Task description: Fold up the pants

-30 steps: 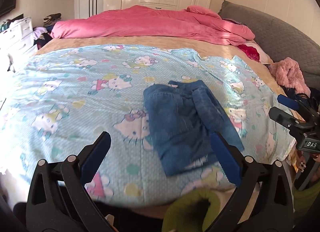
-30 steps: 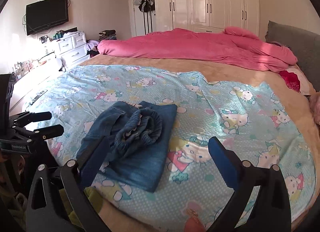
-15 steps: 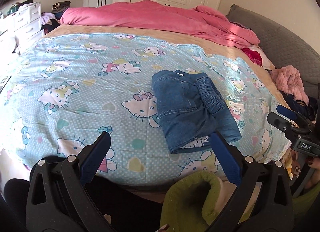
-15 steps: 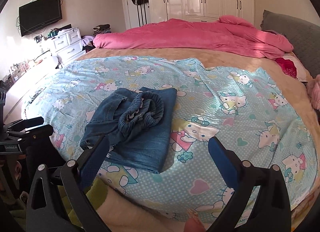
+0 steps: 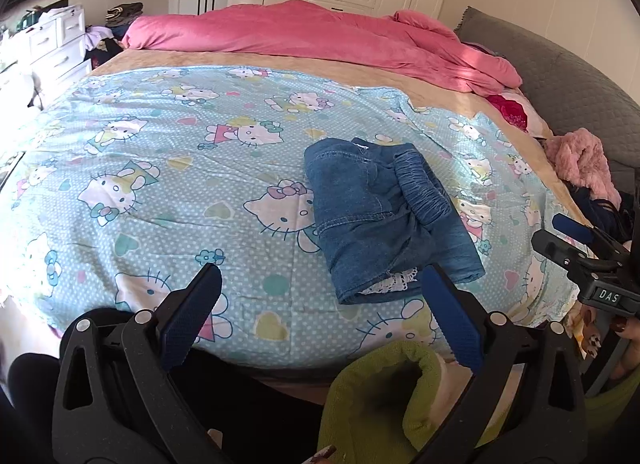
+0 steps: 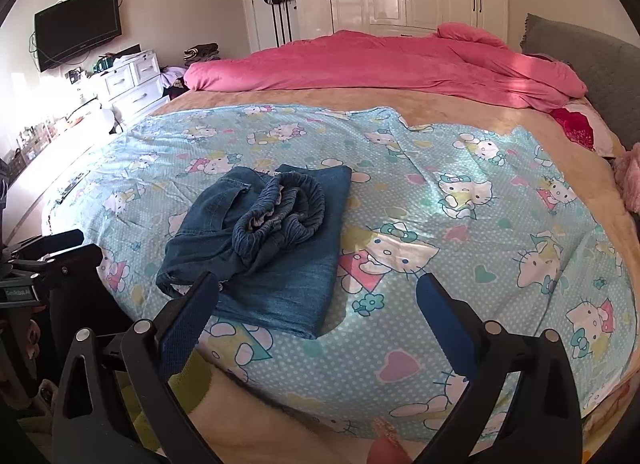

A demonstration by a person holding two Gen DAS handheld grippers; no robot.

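The blue denim pants lie folded into a compact bundle on the light blue cartoon-cat sheet, near the bed's front edge. In the right wrist view the pants show the gathered waistband on top. My left gripper is open and empty, held back from the bed edge, with the pants ahead and to the right. My right gripper is open and empty, with the pants ahead and to the left. Each gripper shows at the edge of the other's view: the right gripper, the left gripper.
A pink duvet lies bunched across the far side of the bed. A grey headboard and a pink fluffy garment are at the right. White drawers and a wall TV stand at the left.
Both grippers have pulled back and up from the bed, so the pants look smaller and farther. The pants have not moved. Both grippers stay open.
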